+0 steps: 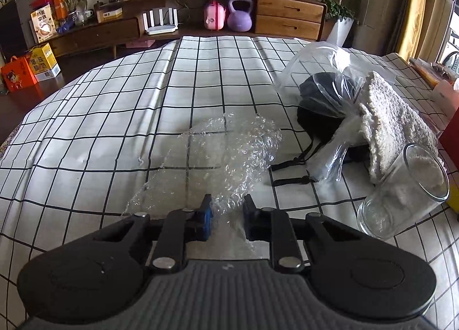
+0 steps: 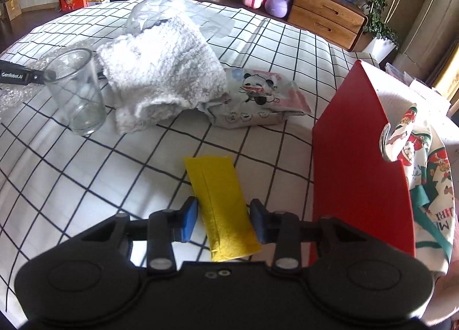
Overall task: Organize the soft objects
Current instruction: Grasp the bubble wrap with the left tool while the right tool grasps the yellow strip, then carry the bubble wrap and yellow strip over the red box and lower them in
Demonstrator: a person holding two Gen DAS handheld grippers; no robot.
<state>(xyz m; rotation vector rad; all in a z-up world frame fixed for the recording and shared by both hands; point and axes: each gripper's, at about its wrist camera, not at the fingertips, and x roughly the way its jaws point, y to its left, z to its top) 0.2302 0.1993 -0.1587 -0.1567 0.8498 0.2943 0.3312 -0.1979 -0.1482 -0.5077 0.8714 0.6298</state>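
A sheet of bubble wrap (image 1: 229,152) lies on the checked tablecloth (image 1: 114,106). My left gripper (image 1: 226,218) is open, its fingers on either side of the wrap's near edge. A folded yellow felt cloth (image 2: 223,201) lies between the open fingers of my right gripper (image 2: 223,221). A fluffy white towel (image 2: 160,71) (image 1: 393,129) lies further back, with a panda-print cloth pouch (image 2: 258,97) beside it. A printed Christmas cloth (image 2: 424,175) sits in the red box (image 2: 358,157) at right.
A clear drinking glass (image 2: 74,91) (image 1: 401,192) stands by the towel. A black strapped item in a clear plastic bag (image 1: 324,94) lies behind it. A wooden sideboard (image 1: 287,17) with a purple kettlebell (image 1: 239,14) stands beyond the table.
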